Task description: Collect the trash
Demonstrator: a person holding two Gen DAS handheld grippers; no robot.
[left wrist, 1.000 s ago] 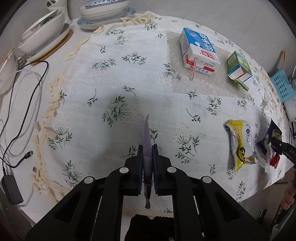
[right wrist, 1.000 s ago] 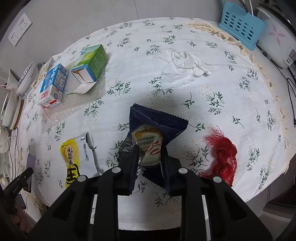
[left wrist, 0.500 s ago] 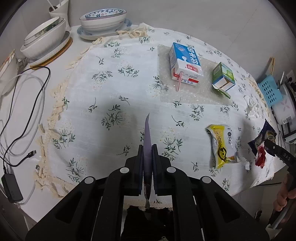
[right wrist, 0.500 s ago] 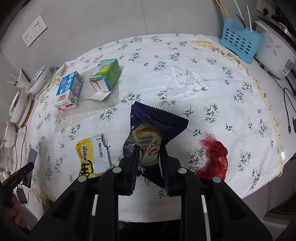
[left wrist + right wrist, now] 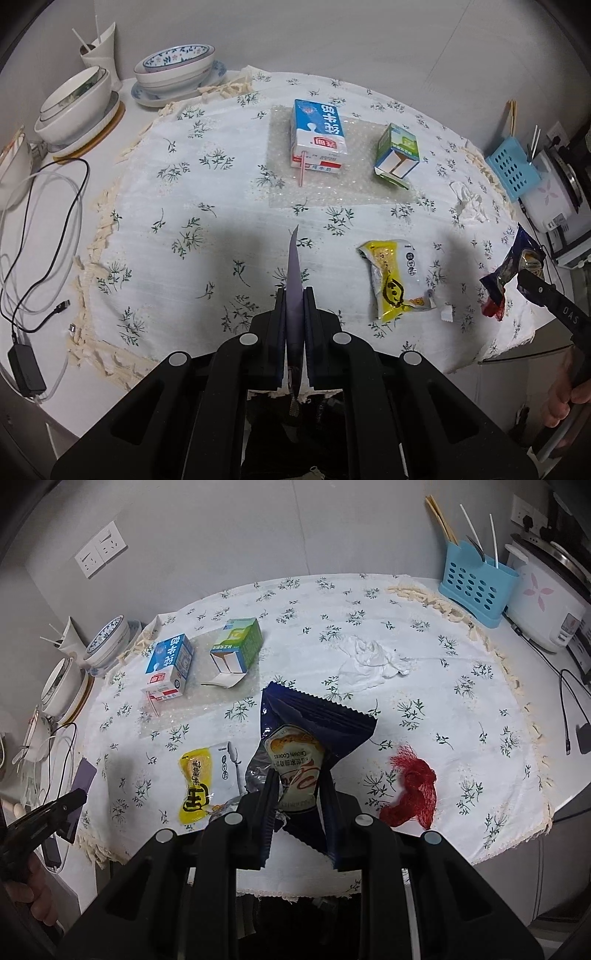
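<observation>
- The left gripper (image 5: 294,295) pinches a thin purple sheet (image 5: 294,269) edge-on at lower centre.
- The right gripper (image 5: 298,786) clamps a dark blue cookie wrapper (image 5: 314,723) mid-frame, above the floral tablecloth (image 5: 424,672).
- A yellow packet (image 5: 201,779) lies left of it.

The dark blue foil snack wrapper (image 5: 314,738) bears "CROWN COOKIES" in small capitals on its cream oval label; the black arm of the right gripper (image 5: 532,286), seen at the right edge of the left wrist view, shows the letters "DAS"; the blue-and-white milk carton (image 5: 168,668) and the yellow plastic packet (image 5: 205,779) carry Chinese characters too distorted to read.
</observation>
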